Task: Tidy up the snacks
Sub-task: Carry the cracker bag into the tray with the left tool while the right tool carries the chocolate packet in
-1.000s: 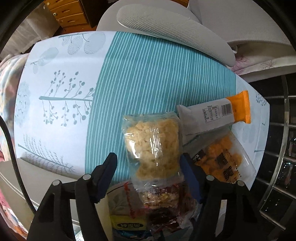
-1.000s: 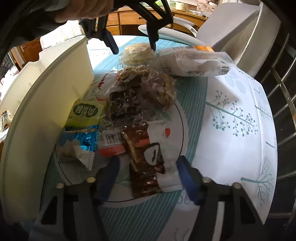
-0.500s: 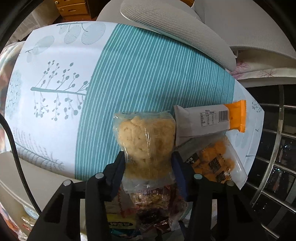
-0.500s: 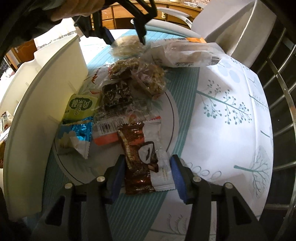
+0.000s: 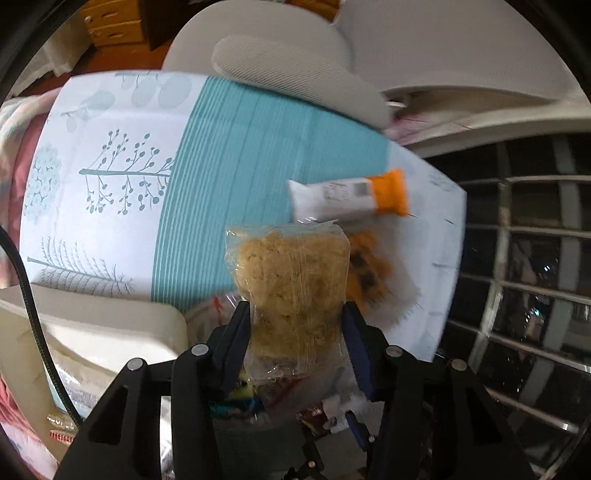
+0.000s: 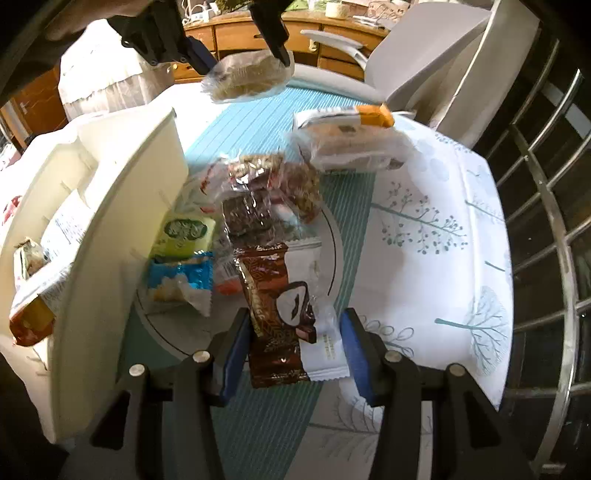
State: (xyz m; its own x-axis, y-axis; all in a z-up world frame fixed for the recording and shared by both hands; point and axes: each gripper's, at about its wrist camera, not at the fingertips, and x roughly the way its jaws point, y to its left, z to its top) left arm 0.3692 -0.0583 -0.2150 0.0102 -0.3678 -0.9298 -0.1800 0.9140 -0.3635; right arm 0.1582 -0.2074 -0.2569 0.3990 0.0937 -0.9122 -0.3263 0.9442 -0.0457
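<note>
- Gripping a clear packet of pale crumbly biscuit (image 5: 291,280), your left gripper (image 5: 295,332) has both blue pads pressed against the packet's sides, and the packet hangs clear above the table (image 5: 110,221).
- From the right wrist view you can see that same packet (image 6: 247,77) up in the air at the far end of the table, pinched between the left gripper's (image 6: 240,51) fingers, with a hand (image 6: 85,18) at the top edge behind it.
- Your right gripper (image 6: 291,339) is closed on a brown and white chocolate snack wrapper (image 6: 288,317); the blue pads sit against both long edges, and the wrapper's far end tilts up over the pile.
- The rest of the snacks lie in a heap on the teal-striped cloth just ahead of the right gripper: a green packet (image 6: 184,236), a blue and white packet (image 6: 181,284), a dark brownie in clear wrap (image 6: 247,214) and a nutty bar in clear wrap (image 6: 295,184).
- Farther off you have a white wrapper with an orange end (image 6: 354,114) resting on top of a clear bag (image 6: 351,147).
- A white organizer bin (image 6: 110,221) stands along the left of the pile, touching the green packet's side; a few packets already sit in its compartments, though they are too small to tell apart.
</note>
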